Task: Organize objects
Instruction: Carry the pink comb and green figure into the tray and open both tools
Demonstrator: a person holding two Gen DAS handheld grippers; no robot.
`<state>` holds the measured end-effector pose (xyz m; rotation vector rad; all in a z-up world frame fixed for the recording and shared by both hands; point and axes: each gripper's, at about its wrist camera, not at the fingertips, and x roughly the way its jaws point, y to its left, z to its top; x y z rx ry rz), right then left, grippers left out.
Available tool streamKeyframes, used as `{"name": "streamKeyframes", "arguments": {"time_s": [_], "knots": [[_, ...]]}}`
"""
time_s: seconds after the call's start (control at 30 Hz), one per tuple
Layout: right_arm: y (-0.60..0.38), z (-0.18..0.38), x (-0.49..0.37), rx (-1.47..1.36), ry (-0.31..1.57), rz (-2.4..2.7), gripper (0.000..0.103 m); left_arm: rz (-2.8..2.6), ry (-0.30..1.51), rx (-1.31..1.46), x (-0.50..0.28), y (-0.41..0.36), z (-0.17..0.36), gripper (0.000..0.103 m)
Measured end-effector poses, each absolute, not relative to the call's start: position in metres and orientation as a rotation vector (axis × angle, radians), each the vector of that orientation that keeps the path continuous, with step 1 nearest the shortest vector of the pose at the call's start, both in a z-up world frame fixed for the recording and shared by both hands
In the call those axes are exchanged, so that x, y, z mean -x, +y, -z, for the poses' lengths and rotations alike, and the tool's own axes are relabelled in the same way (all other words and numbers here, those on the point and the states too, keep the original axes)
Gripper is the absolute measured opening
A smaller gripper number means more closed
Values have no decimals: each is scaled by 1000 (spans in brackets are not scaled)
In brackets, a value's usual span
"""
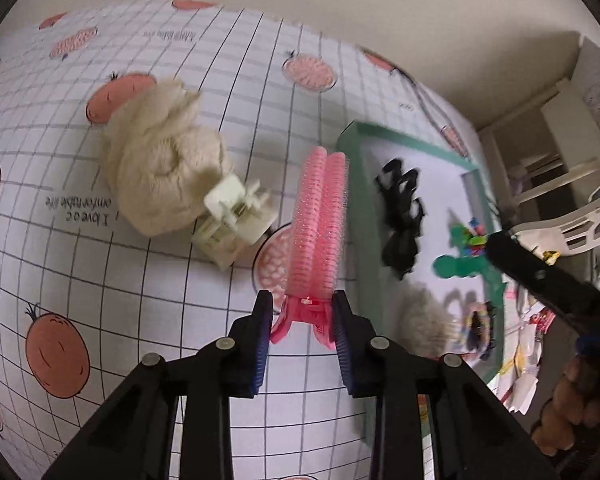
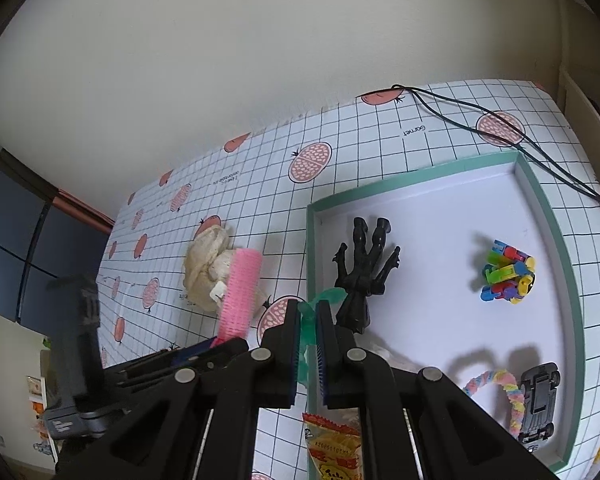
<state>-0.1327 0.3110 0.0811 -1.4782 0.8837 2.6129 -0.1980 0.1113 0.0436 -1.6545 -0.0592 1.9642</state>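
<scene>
While the left gripper points down at the table, its 2 blue-padded fingers are clamped on the handle end of a pink plastic hair-roller clip, whose 2 bristly cylinders stick out forward over the tablecloth. This clip sits just left of the shallow green-rimmed white tray, outside it. Beyond the clip, a cream woolly knitted bundle lies on the white grid-patterned tablecloth with pink pomegranate prints, and a small cream plastic claw clip rests against that bundle.

From the right wrist view, the right gripper is closed tight on a thin translucent green plastic piece, which stands up between the pads over the tray's left wall. Inside the tray, a black plastic horse figure lies on its side near the left wall, a cluster of multicoloured plastic links sits toward the right, a pastel fuzzy pipe-cleaner loop curves at the near side, and a dark grey toy car lies just beside that loop. A yellow and red snack packet shows at the bottom edge, partly hidden by the gripper. 2 thin black cords trail across the far corner of the tablecloth. A person's fingers appear at the right edge of the left wrist view.
</scene>
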Motion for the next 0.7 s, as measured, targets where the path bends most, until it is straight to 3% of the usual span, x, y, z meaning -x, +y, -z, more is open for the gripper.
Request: {"name": "streamKeyframes", "arguments": {"time_s": [0.27,0.7], "knots": [[328,-80,125,1447,859,-2559,8,-1976,-52,1534,192,138,-69,30],[365,-71,107,1439,688,-2431,8,-1910,57,1502,160,198,-64,31]]}}
